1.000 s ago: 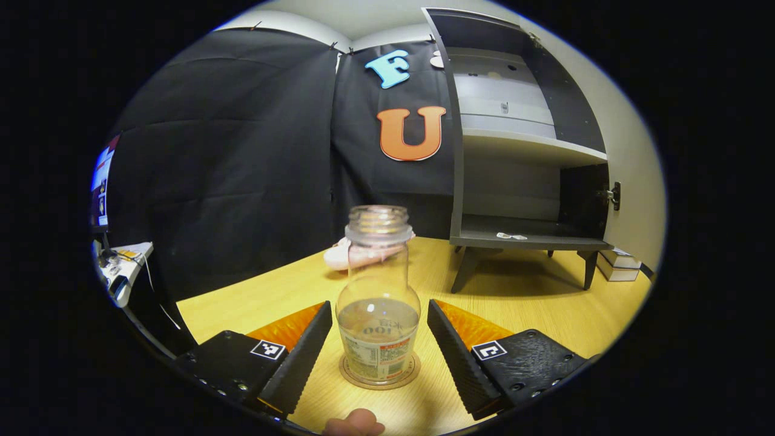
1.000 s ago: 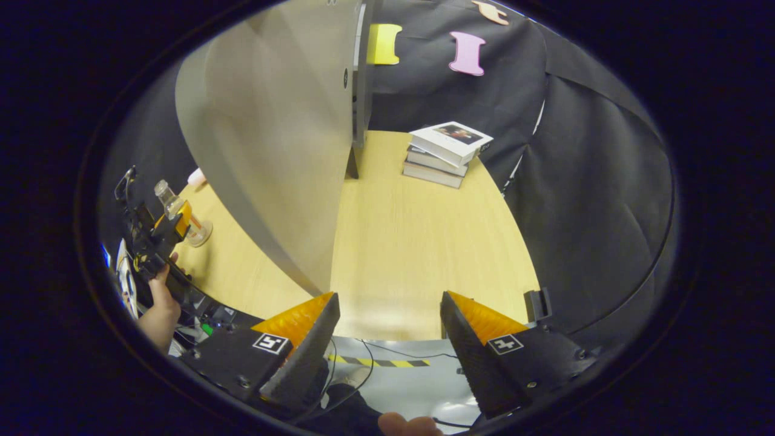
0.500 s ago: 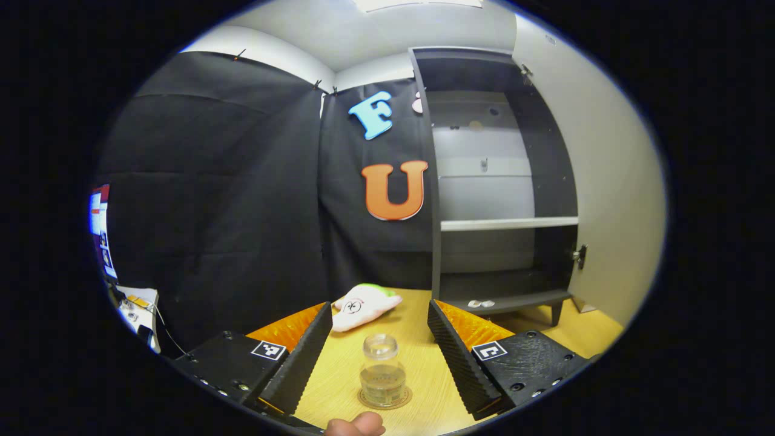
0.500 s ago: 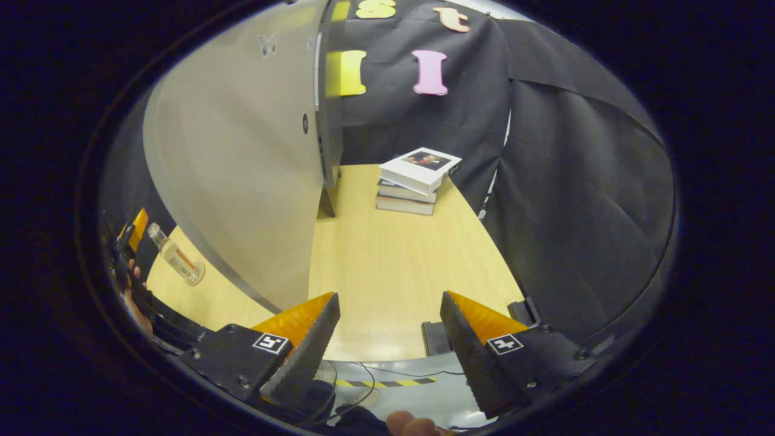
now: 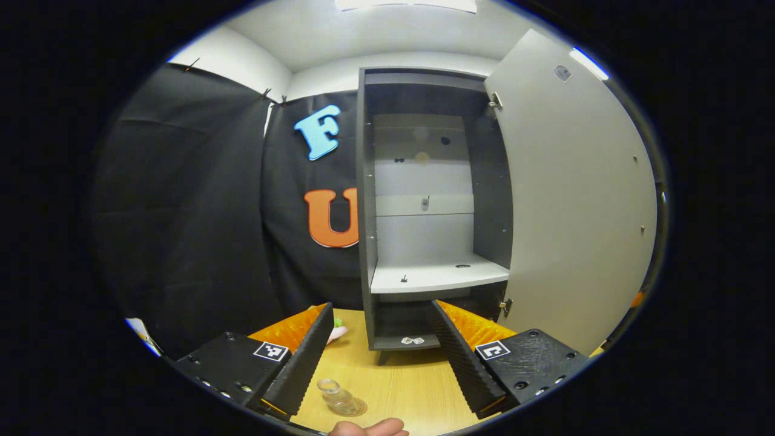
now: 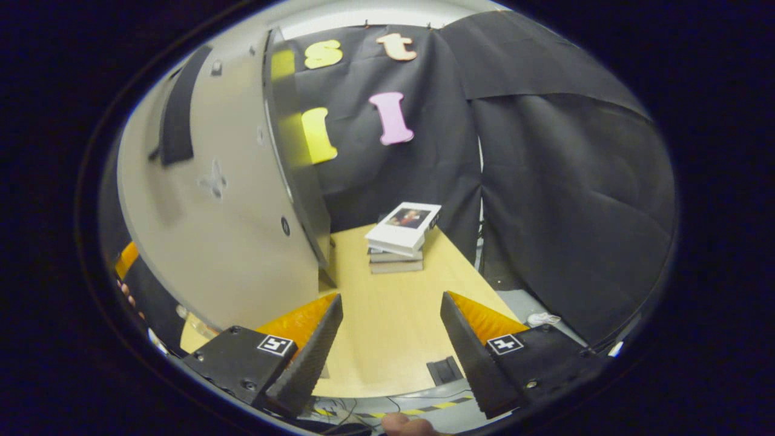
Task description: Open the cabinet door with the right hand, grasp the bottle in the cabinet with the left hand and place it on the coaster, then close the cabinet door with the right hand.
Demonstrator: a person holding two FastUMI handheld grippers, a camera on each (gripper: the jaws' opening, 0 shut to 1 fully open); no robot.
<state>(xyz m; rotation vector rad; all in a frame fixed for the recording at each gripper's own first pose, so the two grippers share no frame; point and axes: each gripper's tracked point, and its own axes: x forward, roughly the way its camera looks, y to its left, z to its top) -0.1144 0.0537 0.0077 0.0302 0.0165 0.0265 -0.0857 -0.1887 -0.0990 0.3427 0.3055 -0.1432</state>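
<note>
The bottle [image 5: 339,399] stands uncapped on the coaster [image 5: 356,407], low in the left gripper view, on the near part of the tabletop [image 5: 399,381]. The left tool [image 5: 378,357] is above it with its jaws spread wide and nothing between them. Farther back stands the cabinet [image 5: 366,242], its inside showing a pale shelf [image 5: 436,277] and a dark lower compartment. Its door [image 5: 575,200] hangs open on the right. A pink soft toy [image 5: 336,332] peeks out just left of the cabinet's foot.

In the right gripper view the right tool [image 6: 390,342] is also spread open and empty, with the cabinet door [image 6: 224,218] close on its left. A stack of books [image 6: 402,236] lies on the far tabletop
</note>
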